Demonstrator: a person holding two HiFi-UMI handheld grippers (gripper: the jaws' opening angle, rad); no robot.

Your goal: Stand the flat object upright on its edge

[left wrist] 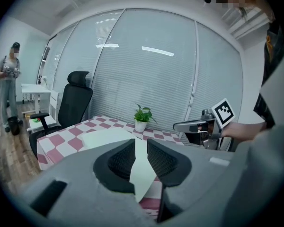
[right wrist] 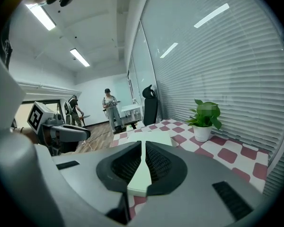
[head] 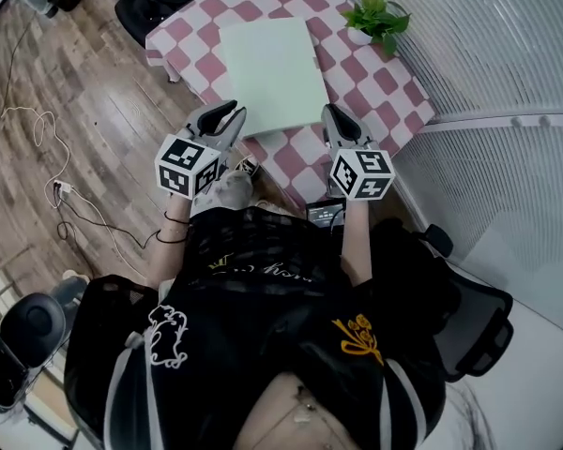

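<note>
The checkered tabletop [head: 380, 97] carries the pale green board [head: 272, 68], lying flat. The left gripper [head: 233, 113] and right gripper [head: 331, 112] flank its near edge, fingers pressed together on nothing. Levered up, the board could skid or topple. Only the head view shows its whole outline; only the gripper views show the fingers closed.

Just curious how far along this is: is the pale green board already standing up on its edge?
No, in the head view the pale green board lies flat on the pink-and-white checked tablecloth.
</note>
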